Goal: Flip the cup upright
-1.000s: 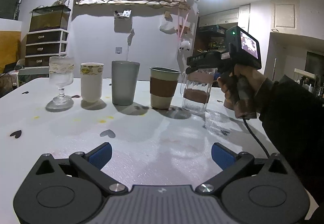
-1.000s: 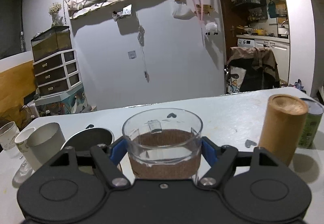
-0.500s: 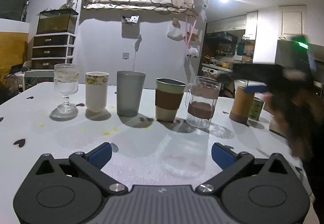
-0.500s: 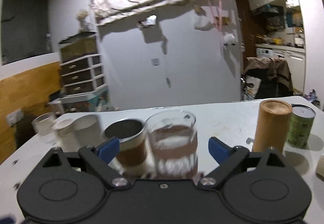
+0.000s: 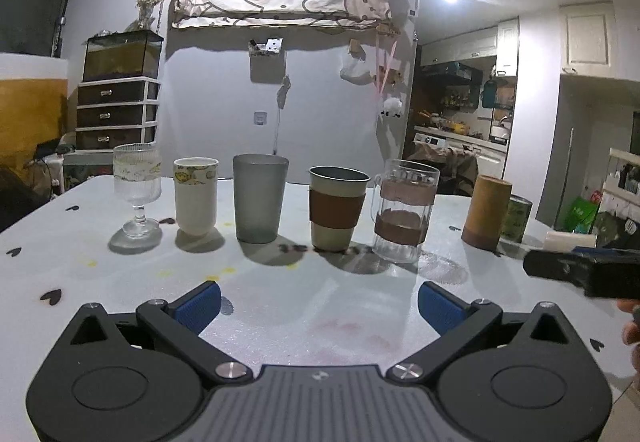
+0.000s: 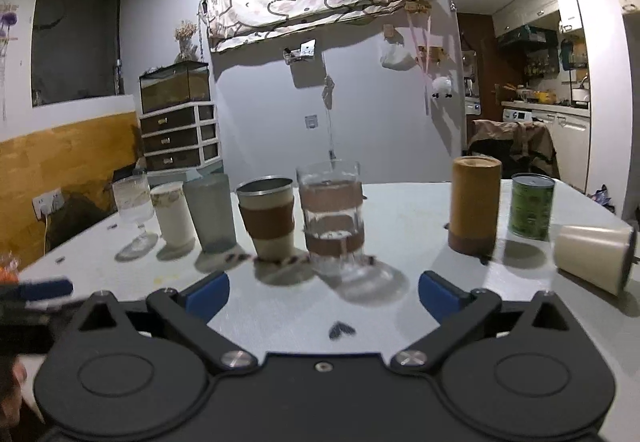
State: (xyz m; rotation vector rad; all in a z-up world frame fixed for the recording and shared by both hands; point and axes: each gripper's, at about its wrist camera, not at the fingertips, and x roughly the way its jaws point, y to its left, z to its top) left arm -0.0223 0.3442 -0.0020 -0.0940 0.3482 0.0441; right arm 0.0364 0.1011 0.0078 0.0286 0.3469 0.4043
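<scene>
A clear glass mug with a brown band (image 5: 405, 211) (image 6: 333, 216) stands upright at the right end of a row of cups on the white table (image 5: 304, 294). A cream cup (image 6: 594, 255) lies on its side at the table's far right; only its end shows in the left wrist view (image 5: 568, 241). My right gripper (image 6: 324, 296) is open and empty, drawn back in front of the glass mug. My left gripper (image 5: 318, 308) is open and empty, short of the row.
The row also holds a stemmed glass (image 5: 137, 191), a white cup (image 5: 196, 195), a grey tumbler (image 5: 260, 198) and a brown-sleeved cup (image 5: 338, 207). A brown cylinder (image 6: 475, 205) and a green can (image 6: 532, 205) stand to the right.
My right gripper opened, let go of the glass mug, left it standing upright and drew back toward me. My left gripper barely moved.
</scene>
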